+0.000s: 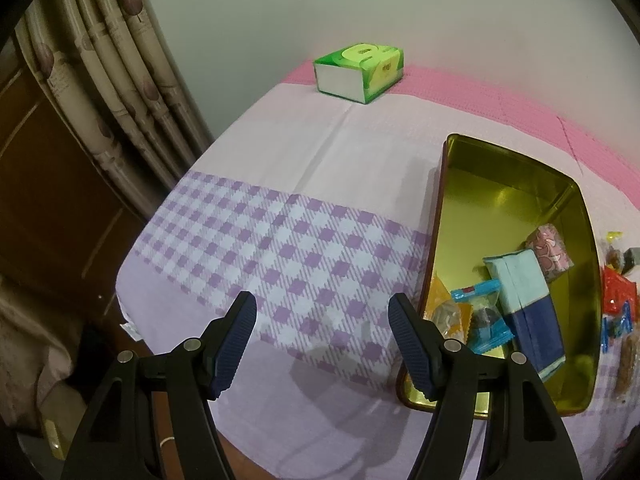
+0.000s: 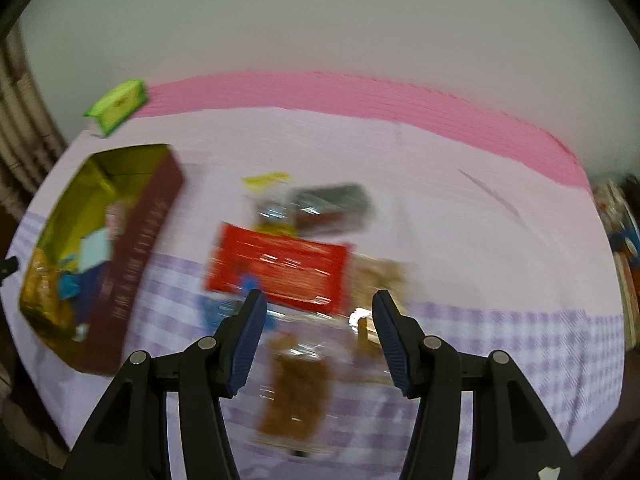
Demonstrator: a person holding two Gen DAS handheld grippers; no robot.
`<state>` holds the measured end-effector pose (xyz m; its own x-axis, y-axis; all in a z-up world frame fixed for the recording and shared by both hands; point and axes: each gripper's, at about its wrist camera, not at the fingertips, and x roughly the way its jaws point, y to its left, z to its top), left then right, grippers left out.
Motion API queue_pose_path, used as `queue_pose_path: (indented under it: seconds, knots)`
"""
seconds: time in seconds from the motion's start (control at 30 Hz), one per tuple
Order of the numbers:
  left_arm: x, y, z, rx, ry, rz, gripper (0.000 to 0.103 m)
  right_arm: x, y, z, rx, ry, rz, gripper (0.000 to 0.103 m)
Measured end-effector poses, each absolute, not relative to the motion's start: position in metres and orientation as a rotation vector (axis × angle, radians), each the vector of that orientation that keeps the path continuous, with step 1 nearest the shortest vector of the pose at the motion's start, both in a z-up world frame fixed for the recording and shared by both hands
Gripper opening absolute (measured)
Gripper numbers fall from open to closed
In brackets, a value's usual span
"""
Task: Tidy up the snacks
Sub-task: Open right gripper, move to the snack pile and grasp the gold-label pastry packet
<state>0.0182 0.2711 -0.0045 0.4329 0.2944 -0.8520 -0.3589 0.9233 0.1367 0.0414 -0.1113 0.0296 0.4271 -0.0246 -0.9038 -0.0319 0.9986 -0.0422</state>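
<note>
The gold-lined rectangular metal tin [image 1: 472, 216] on the purple checked desk [image 1: 280, 240] already holds several wrapped snacks [image 1: 520, 280]. Left of the tin, the left tool [image 1: 322, 344] hangs apart and empty. Right of the tin, the right tool [image 2: 318, 340], also apart and empty, hangs above a red packet [image 2: 280, 268] and other loose, blurred snacks.

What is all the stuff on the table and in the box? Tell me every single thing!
Tin box: one, gold inside, dark red outside, on the tablecloth.
Blue packet: one, pale and dark blue, in the box.
Pink packet: one, in the box.
Orange packet: one, in the box.
Red packet: one, on the cloth beside the box.
Brown snack bag: one, clear wrapper, nearest the right tool.
Tissue pack: one, green, far edge.
Tablecloth: one, purple checks.
Curtain: beige, left.
Left tool: open, empty.
Right tool: open, empty.
</note>
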Motion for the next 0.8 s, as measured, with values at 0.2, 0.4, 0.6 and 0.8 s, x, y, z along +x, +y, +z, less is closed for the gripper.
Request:
queue_pose_path:
  seconds: [0.2, 0.4, 0.6, 0.8]
  knots:
    - [0.018, 0.262, -0.001, -0.028, 1.035, 0.415, 0.069, 0.035, -0.145, 0.014, -0.012, 1.165, -0.046, 0.053]
    - [0.018, 0.247, 0.008, 0.002, 1.019, 0.394, 0.069, 0.043, -0.148, 0.000, 0.009, 1.188, -0.028, 0.053]
    - [0.016, 0.224, 0.023, 0.021, 0.994, 0.341, 0.070, 0.058, -0.149, -0.014, 0.003, 1.204, -0.022, 0.053]
    - [0.014, 0.190, 0.029, 0.052, 0.995, 0.268, 0.072, 0.066, -0.154, -0.022, 0.012, 1.213, -0.021, 0.053]
